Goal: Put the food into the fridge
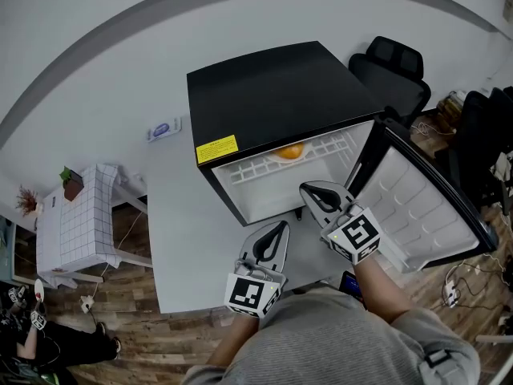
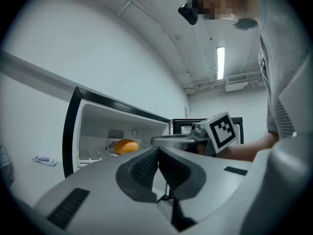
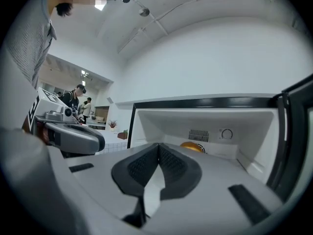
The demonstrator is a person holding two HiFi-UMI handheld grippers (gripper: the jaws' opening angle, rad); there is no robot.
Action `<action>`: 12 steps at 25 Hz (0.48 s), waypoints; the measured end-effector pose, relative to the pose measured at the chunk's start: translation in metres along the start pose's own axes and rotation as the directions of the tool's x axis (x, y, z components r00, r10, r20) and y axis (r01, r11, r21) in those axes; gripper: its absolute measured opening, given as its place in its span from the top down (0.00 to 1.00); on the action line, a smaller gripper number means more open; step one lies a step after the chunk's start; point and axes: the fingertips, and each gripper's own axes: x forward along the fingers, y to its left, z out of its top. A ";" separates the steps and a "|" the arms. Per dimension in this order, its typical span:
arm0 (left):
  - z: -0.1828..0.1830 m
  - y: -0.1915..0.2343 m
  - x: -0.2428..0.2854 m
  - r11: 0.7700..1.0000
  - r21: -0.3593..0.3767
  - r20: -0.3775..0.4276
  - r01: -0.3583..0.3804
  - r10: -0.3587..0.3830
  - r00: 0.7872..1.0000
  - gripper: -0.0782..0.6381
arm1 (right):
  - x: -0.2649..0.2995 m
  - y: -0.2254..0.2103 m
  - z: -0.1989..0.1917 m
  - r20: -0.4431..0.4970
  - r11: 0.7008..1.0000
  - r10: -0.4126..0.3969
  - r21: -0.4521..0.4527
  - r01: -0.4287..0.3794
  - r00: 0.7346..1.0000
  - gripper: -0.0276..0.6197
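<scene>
A black mini fridge (image 1: 272,95) stands on a grey table (image 1: 188,231) with its door (image 1: 417,207) swung open to the right. An orange round piece of food (image 1: 289,151) lies on the white wire shelf inside, near the back wall; it also shows in the left gripper view (image 2: 126,146) and the right gripper view (image 3: 191,146). My right gripper (image 1: 306,189) is level in front of the fridge opening, jaws shut with nothing between them (image 3: 159,146). My left gripper (image 1: 280,224) is a little lower and to the left, over the table, also shut and empty (image 2: 157,151).
A small blue-and-white pack (image 1: 163,129) lies on the table left of the fridge. Black office chairs (image 1: 393,70) stand behind the fridge at the right. A small tiled side table (image 1: 76,215) with a potted plant (image 1: 70,181) is at the left. Cables lie on the wooden floor (image 1: 457,287).
</scene>
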 end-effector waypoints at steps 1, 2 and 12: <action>0.000 0.000 0.000 1.000 0.001 0.002 0.001 -0.001 1.000 0.88 | -0.002 0.001 -0.002 -0.006 1.000 0.001 0.004 -0.001 1.000 0.94; -0.001 -0.001 0.000 1.000 0.002 0.003 0.002 -0.002 1.000 0.88 | -0.003 0.003 -0.004 -0.010 1.000 0.002 0.008 -0.002 1.000 0.94; 0.002 -0.002 -0.002 1.000 0.008 0.007 0.004 -0.004 1.000 0.88 | -0.026 0.019 0.007 0.012 1.000 0.001 0.027 -0.002 1.000 0.94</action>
